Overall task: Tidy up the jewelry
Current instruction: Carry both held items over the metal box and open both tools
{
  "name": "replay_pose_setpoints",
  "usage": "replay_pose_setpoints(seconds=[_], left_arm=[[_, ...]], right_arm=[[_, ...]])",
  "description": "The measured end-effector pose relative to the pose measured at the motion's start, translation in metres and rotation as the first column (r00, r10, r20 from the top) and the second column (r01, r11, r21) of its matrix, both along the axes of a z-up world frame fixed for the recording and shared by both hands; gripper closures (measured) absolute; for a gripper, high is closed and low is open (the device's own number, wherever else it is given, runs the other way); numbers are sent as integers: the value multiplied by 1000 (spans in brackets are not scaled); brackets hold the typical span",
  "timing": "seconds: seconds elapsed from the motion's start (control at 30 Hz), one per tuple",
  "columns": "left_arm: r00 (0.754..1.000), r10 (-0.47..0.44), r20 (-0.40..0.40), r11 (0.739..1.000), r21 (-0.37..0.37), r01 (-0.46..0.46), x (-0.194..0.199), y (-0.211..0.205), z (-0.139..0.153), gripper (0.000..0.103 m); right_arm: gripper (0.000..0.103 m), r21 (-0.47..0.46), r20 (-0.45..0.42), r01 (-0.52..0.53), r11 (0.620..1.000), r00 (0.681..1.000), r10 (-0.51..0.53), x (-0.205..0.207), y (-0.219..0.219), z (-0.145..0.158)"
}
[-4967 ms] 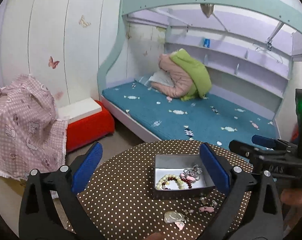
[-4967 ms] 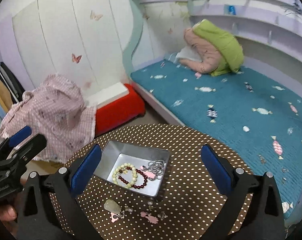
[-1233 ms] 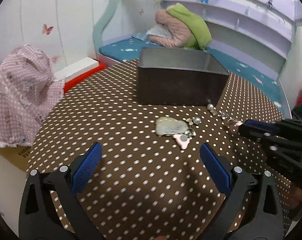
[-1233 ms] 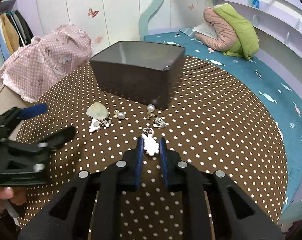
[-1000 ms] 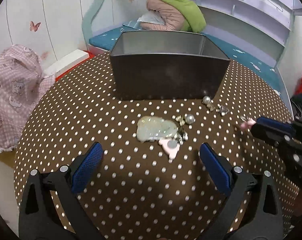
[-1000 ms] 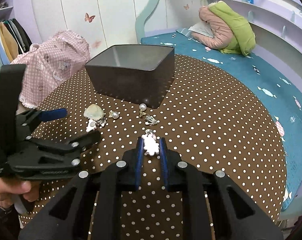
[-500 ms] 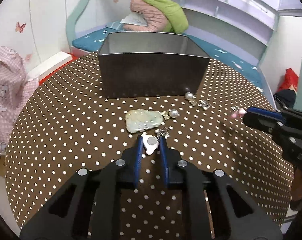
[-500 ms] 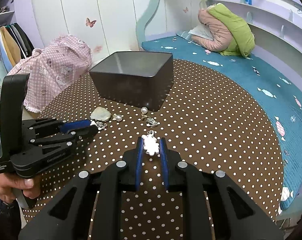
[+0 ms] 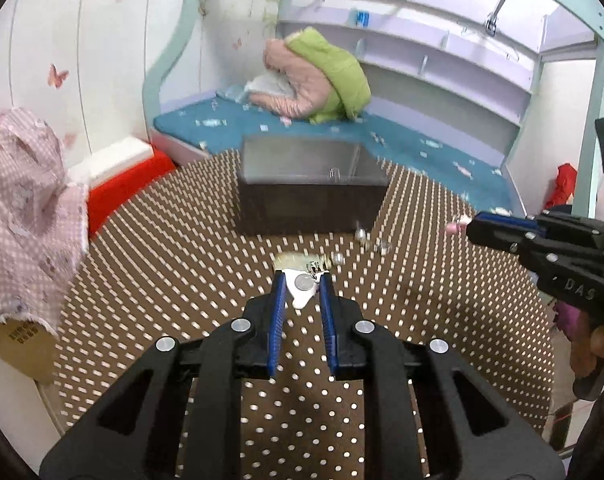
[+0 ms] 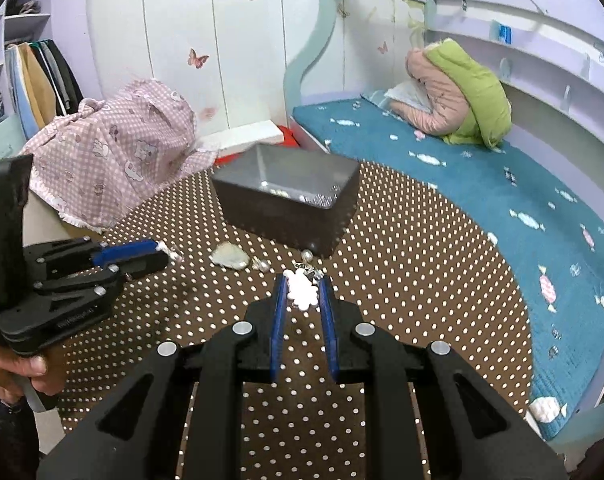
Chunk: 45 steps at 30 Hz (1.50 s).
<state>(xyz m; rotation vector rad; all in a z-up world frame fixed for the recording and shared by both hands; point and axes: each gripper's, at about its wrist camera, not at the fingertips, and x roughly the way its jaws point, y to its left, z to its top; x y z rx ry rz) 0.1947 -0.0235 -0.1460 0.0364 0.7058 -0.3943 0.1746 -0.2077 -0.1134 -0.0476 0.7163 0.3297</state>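
Left tool: my left tool [image 9: 300, 286] is clamped on a white charm with a round silver stud [image 9: 302, 289], pinched between its blue pads, above the polka-dot bench [image 9: 161, 264].
Right tool: my right tool [image 10: 300, 289] grips a white scalloped charm [image 10: 302, 290] between its blue pads, above the near middle of the bench.
Left view only: the right tool [image 9: 468, 226] comes in from the right with a small pink tip of its charm poking out; from this side I cannot see the charm's shape.
Right view only: the left tool [image 10: 163, 252] reaches in from the left, a pale bit of its charm at the tip. This view also shows into the box and shows hanging clothes [image 10: 41, 76] at far left.
Metal box: the dark metal box [image 9: 310, 194] stands at the far middle of the bench; from the right view a chain and pale beads [image 10: 297, 196] lie inside it, while the left view shows mostly its bare inner wall.
Loose pieces: a pale green stone pendant [image 10: 229, 258] lies just near of the box, with pearl earrings [image 10: 306, 256] and small silver bits beside it; in the left view the pendant is half hidden behind my pads.
Surroundings: a pink checked cloth [image 10: 113, 152] is draped left of the bench; a bed with a teal mattress [image 10: 462, 184] lies far and right.
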Motion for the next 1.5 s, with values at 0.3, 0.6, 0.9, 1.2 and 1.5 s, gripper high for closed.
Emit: replay_pose_setpoints(seconds=[0.3,0.6,0.9,1.2,1.5], left_arm=[[981,45,187,999,-25,-41,0,12,85,86],[963,60,263,998,-41,-51,31,3,134,86],[983,37,180,998,-59,-26,96,-12,135,86],[998,22,55,998,-53,-19,152,-30,104,85],[999,38,-21,999,-26,-38,176,-34,77,29]], right_arm=[[88,-9,128,-19,1000,992,20,1,11,63],[88,12,186,-18,1000,982,15,31,13,110],[88,59,91,-8,998,996,2,87,15,105],[88,86,-50,12,996,999,-7,135,25,69],[61,149,-146,79,986,988,-58,155,15,43]])
